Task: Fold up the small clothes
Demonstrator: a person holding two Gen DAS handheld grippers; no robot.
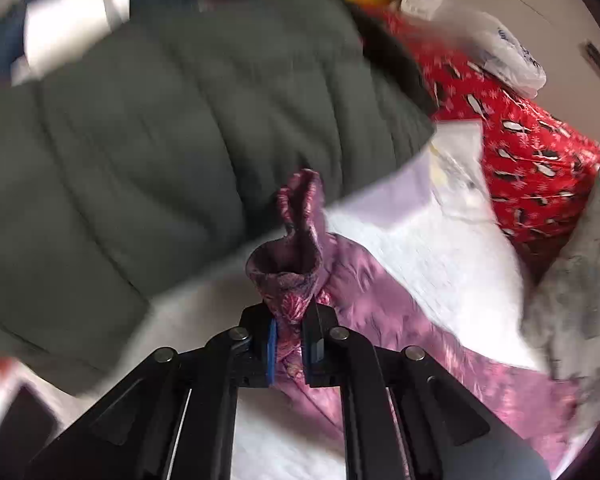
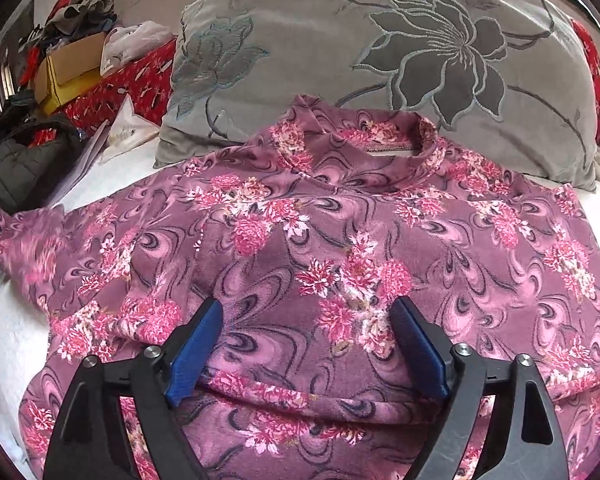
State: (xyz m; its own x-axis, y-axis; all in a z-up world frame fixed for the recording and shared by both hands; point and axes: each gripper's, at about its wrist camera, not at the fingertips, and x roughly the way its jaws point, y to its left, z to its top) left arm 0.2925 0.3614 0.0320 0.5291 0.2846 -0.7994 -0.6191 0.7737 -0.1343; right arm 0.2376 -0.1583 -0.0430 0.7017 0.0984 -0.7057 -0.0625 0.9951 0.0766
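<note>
Pink floral top (image 2: 340,248), spread flat, sleeve lifted

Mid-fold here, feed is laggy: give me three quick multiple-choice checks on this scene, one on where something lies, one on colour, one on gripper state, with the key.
1. Where does the grey velvet pillow with embroidered flowers lie relative to the mauve floral long-sleeved top?
A. Beyond its collar
B. Under its hem
C. On top of its sleeve

2. What colour are the pads on the right gripper?
A. Red
B. Blue
C. White

3. What is the left gripper doing?
A. Open above the bed
B. Shut on nothing
C. Shut on a bunched sleeve end of the top

Answers:
1. A: in the right wrist view the pillow lies just past the neckline.
2. B: both finger pads show blue.
3. C: in the left wrist view mauve cloth is pinched between its jaws, the cuff poking out ahead; the right gripper is open over the top's front.
</note>
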